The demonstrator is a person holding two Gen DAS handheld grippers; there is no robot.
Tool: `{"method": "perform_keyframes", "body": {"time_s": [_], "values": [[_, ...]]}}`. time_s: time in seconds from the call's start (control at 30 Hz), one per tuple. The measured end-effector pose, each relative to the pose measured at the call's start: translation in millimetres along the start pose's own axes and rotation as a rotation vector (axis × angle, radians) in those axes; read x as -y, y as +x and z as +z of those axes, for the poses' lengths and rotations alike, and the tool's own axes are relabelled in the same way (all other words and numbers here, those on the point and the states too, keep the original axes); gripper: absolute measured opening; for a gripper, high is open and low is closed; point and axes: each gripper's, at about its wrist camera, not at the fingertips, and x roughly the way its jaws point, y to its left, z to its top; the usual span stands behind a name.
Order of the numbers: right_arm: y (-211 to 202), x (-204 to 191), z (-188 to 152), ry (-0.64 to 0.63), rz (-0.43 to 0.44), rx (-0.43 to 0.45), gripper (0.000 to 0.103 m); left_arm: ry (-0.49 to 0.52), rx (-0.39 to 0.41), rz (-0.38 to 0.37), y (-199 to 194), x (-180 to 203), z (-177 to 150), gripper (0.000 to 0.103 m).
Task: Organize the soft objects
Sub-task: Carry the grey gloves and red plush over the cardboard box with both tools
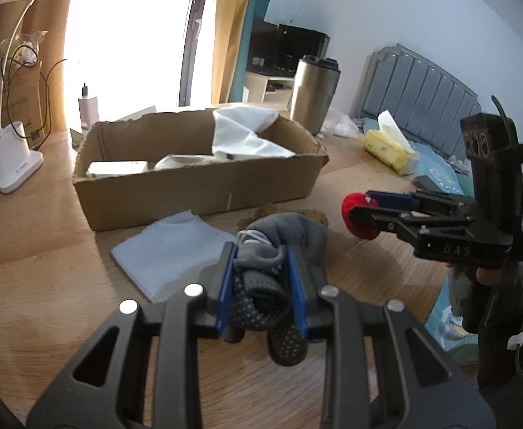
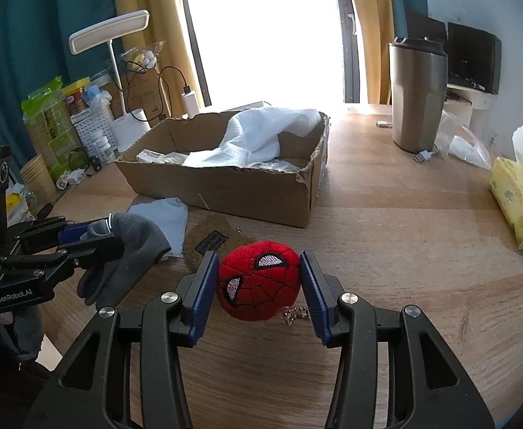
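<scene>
My left gripper (image 1: 261, 279) is shut on a grey glove (image 1: 283, 243) with dotted grip fingers, held above the wooden table; the same glove (image 2: 129, 250) hangs from it at the left of the right wrist view. My right gripper (image 2: 259, 286) is shut on a red plush ball (image 2: 259, 280) with a spider-web face, a small metal keychain dangling under it. That plush ball (image 1: 361, 218) shows at the right of the left wrist view. A torn cardboard box (image 1: 197, 186) stands ahead with a white cloth (image 1: 247, 132) in it. A light blue cloth (image 1: 168, 250) lies flat before the box.
A brown item (image 2: 211, 239) with a black label lies on the table near the blue cloth. A steel tumbler (image 2: 417, 96), a USB cable (image 2: 424, 155) and a yellow tissue pack (image 2: 515, 200) sit to the right. A white lamp base (image 1: 11, 157) and bottles crowd the left.
</scene>
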Motion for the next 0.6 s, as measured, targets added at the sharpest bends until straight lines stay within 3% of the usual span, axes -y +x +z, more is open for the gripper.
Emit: {"method": "perform_keyframes", "body": {"time_s": [0.6], "values": [[-2,-27,26,-0.074,0.017,0.033,0.049,-0.025,0.061,0.035,-22,-20,8,0.029]]}}
